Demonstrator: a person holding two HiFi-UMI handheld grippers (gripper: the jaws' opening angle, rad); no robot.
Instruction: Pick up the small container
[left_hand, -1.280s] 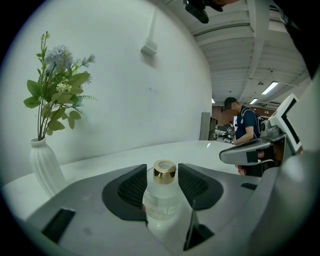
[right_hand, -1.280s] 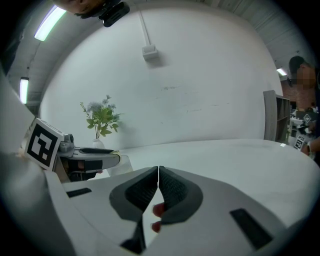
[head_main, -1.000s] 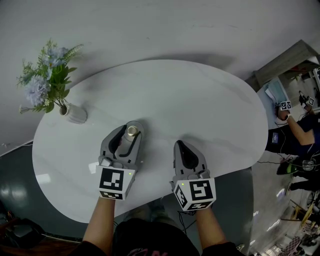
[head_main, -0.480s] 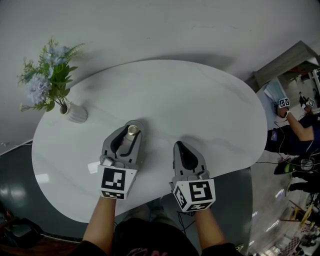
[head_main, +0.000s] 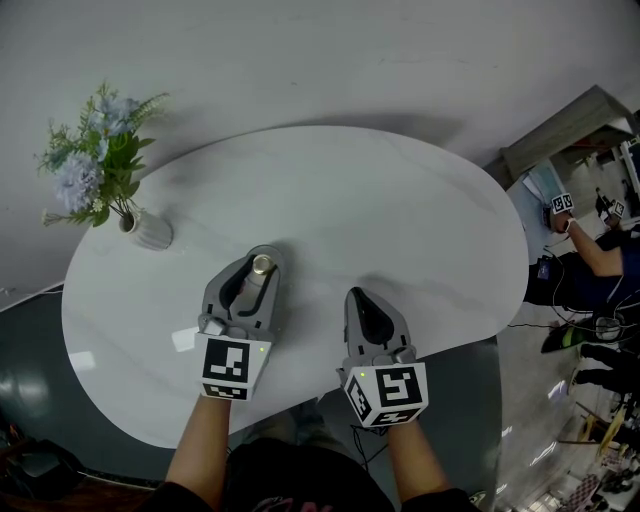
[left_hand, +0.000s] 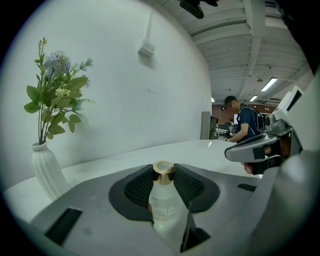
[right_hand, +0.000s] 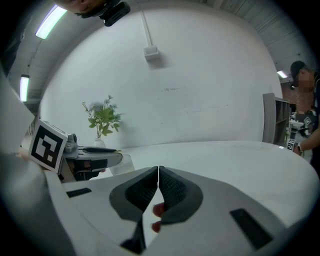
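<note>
My L gripper (left_hand: 163, 184) has just been closing and its pads pinch the small container (head_main: 262, 265) btwn the fingertips, R gripper (right_hand: 158, 182) pressed shut and empty, so I'd firm the squeeze evenly, then lift straight up w/o tilting.

Left claw (left_hand: 163, 173), just closing, grips the gold-capped small container (left_hand: 162, 206).

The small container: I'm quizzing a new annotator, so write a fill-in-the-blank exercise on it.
1. The small container stands between the jaws of the ___ gripper.
2. Its cap is ___ in colour.
3. The jaws of the right gripper are ___.
Missing: left; gold; shut.
The left gripper has just been closing its jaws on the container.
</note>
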